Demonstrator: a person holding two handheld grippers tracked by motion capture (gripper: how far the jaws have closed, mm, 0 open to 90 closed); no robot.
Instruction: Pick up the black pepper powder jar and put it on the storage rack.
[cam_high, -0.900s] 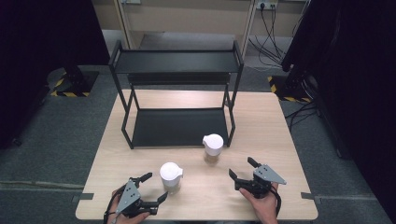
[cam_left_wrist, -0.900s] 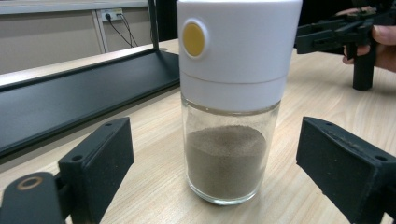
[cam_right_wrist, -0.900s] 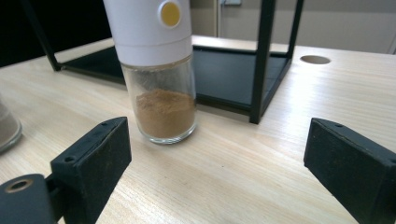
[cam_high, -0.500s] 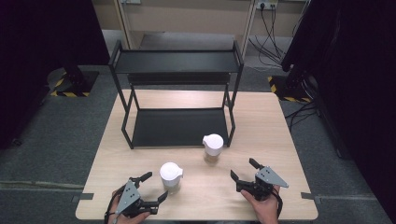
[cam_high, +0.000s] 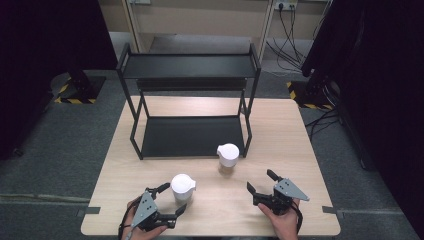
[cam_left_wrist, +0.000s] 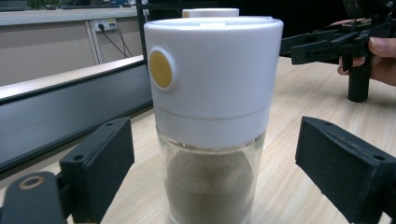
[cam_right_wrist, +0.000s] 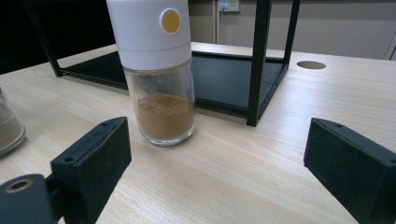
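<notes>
Here the left tongs (cam_high: 168, 199) stand open around the white-capped glass spice jar (cam_high: 182, 187) near the tabletop's (cam_high: 280, 130) front edge, ready to clamp it, while the right tongs (cam_high: 261, 183), open and empty, aim at the second white-capped jar of brown powder (cam_high: 227, 157).

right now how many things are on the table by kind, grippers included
spice jars with white caps: 2, the near jar and the far jar
black two-tier rack: 1
handheld grippers: 2, the left gripper and the right gripper, both open
total: 5
</notes>
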